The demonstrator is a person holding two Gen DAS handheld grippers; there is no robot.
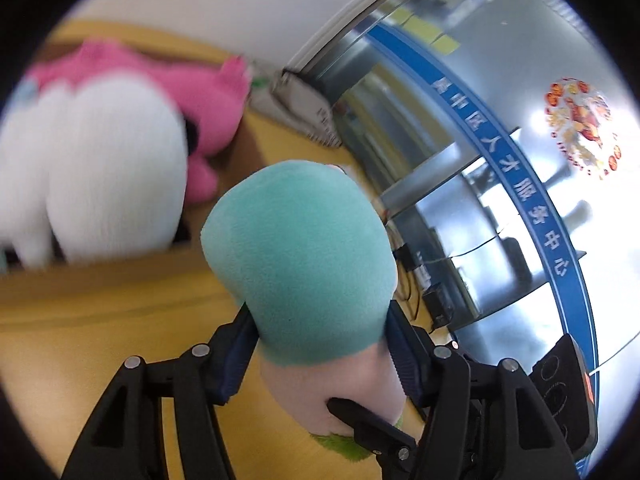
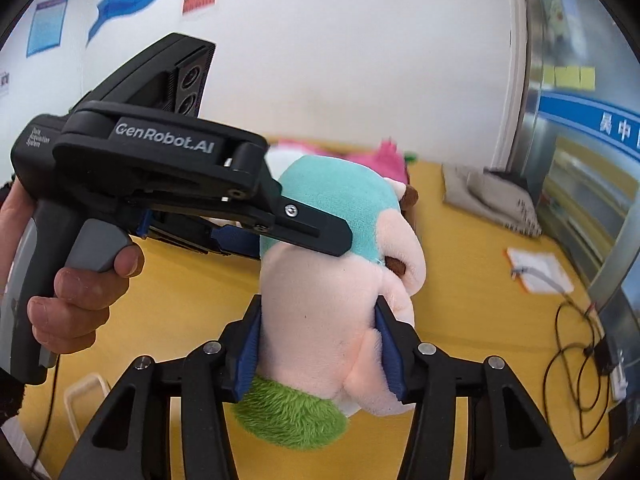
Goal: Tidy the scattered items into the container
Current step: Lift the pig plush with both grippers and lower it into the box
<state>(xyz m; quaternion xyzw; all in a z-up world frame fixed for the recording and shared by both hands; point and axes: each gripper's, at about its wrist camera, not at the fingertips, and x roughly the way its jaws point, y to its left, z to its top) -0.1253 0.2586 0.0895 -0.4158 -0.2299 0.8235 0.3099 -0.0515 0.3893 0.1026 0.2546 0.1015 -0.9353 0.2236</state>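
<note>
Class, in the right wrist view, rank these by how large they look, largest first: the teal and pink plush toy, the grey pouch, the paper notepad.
1. Teal and pink plush toy, though it is nearest the camera.
2. Grey pouch.
3. Paper notepad; the size gap with the pouch is unsure.

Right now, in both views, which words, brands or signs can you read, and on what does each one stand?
"GenRobot.AI": on the left gripper's black body.
"Data Acquisition System": small print on the same body, only just legible.
"人才服务中心": white characters on the blue band across the glass wall; the first characters are blurred.
"吴中": on the blue band in the right wrist view, cut off by the edge.
Wall posters: too blurred to read.
</note>
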